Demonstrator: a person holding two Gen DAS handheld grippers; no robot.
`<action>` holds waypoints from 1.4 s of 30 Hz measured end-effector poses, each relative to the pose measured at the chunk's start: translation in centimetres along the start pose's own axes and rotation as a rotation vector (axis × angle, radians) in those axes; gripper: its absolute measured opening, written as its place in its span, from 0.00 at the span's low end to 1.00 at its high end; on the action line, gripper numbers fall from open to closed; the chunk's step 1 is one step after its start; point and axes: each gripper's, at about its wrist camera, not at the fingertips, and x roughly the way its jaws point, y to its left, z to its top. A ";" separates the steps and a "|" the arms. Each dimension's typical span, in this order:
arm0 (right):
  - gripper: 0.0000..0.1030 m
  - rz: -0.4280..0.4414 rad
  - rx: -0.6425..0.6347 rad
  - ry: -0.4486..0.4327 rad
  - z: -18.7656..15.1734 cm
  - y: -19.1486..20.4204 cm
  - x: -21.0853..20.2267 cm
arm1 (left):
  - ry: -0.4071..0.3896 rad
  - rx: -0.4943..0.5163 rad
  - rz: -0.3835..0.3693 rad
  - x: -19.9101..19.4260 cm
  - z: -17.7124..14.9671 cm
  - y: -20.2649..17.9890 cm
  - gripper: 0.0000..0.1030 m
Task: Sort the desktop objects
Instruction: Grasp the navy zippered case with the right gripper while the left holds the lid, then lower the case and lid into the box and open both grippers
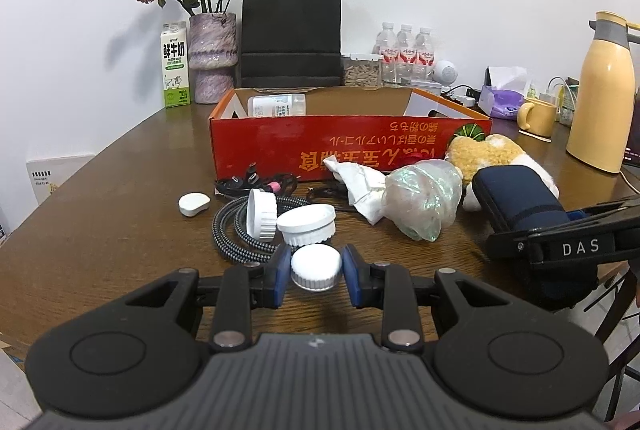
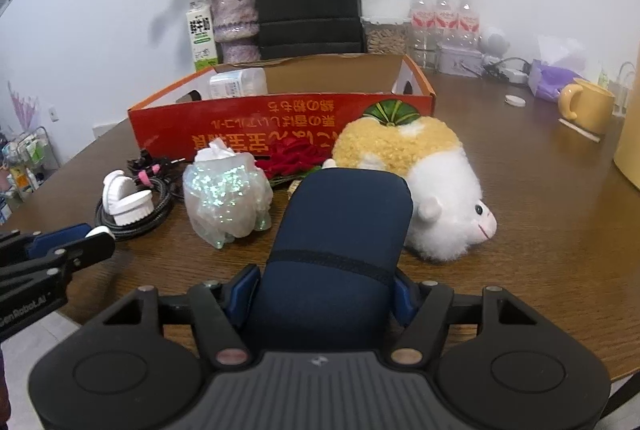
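Progress: early, by the look of it; the red cardboard box [image 1: 348,138] at the middle of the bench [image 1: 100,198] holds only one clear plastic bottle [image 1: 277,105], lying at its far left corner, while most of the clutter sits outside along the box's near wall.
Left hand-held gripper [image 1: 316,272]: clenched on a white screw cap [image 1: 316,267], near the bench's front edge.
Right hand-held gripper [image 2: 326,290]: its blue pads sit against both sides of a navy zip case [image 2: 340,250]; the grip appears made, with the case's far end close against the plush.
White caps: three in the left view, the one being gripped and two more [image 1: 306,224] resting on the cable just beyond it.
Braided cable [image 1: 236,230]: one coil, left of centre.
Small white puck [image 1: 193,203]: one, left of the cable.
Black earphone tangle [image 1: 256,182]: one bundle against the box's near wall.
Crumpled tissue [image 1: 356,186]: one.
Iridescent wrapped bundle [image 2: 226,200]: one.
Red fabric flower [image 2: 294,158]: one, partly hidden behind the case.
Plush toy [image 2: 424,186]: one, lying on its side toward the right.
Left to do: judged from this, nearly everything outside the box still needs sorting.
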 end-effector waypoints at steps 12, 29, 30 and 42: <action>0.63 0.030 -0.001 -0.087 1.0 -0.2 -1.7 | -0.043 -0.007 -0.003 -0.6 1.7 0.2 0.28; 0.63 0.091 -0.057 -0.241 14.9 -1.3 1.2 | -0.161 -0.014 -0.036 5.7 16.6 0.3 0.28; 0.63 0.091 -0.060 -0.232 16.1 -1.5 2.0 | -0.152 -0.011 -0.032 6.9 17.8 0.1 0.28; 0.63 0.082 -0.085 -0.018 24.9 -3.9 14.4 | 0.138 -0.040 0.009 22.1 23.0 -1.0 0.28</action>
